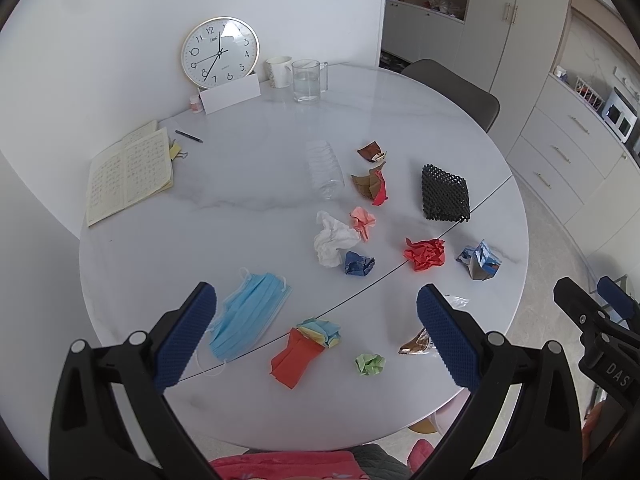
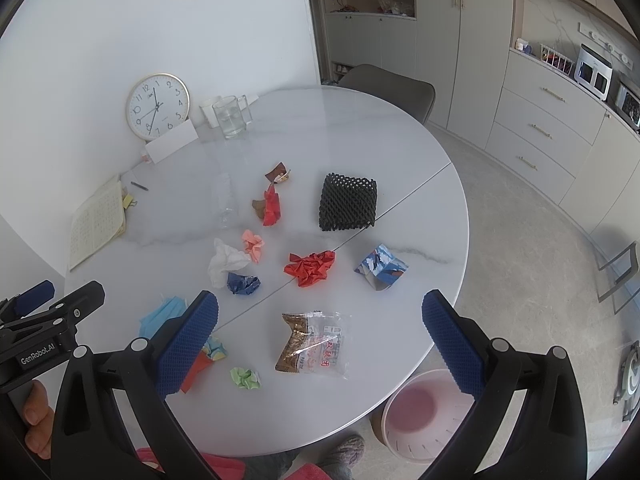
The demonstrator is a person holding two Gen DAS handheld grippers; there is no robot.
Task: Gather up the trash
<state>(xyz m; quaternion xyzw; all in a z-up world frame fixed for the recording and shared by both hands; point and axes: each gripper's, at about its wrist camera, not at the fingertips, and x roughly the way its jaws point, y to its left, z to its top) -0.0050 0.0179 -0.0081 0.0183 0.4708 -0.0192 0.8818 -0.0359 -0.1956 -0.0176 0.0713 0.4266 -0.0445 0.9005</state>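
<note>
Trash lies scattered on the round white table [image 1: 248, 208]: a blue face mask [image 1: 246, 320], a red and multicoloured folded paper [image 1: 304, 350], a green paper ball [image 1: 370, 364], a white tissue [image 1: 332, 240], a red crumpled paper [image 2: 312, 266], a black foam net [image 2: 348, 202] and a clear snack wrapper [image 2: 314, 344]. My left gripper [image 1: 316, 334] is open above the table's near edge, over the folded paper. My right gripper [image 2: 320, 340] is open and empty above the snack wrapper. A pink bin [image 2: 424, 412] stands on the floor under the table edge.
A clock [image 1: 220, 52], two cups [image 1: 306, 80], an open notebook [image 1: 128, 172] and a pen [image 1: 189, 136] sit at the back and left. A crushed clear bottle [image 1: 324, 168] lies mid-table. A grey chair [image 2: 392, 88] stands behind the table.
</note>
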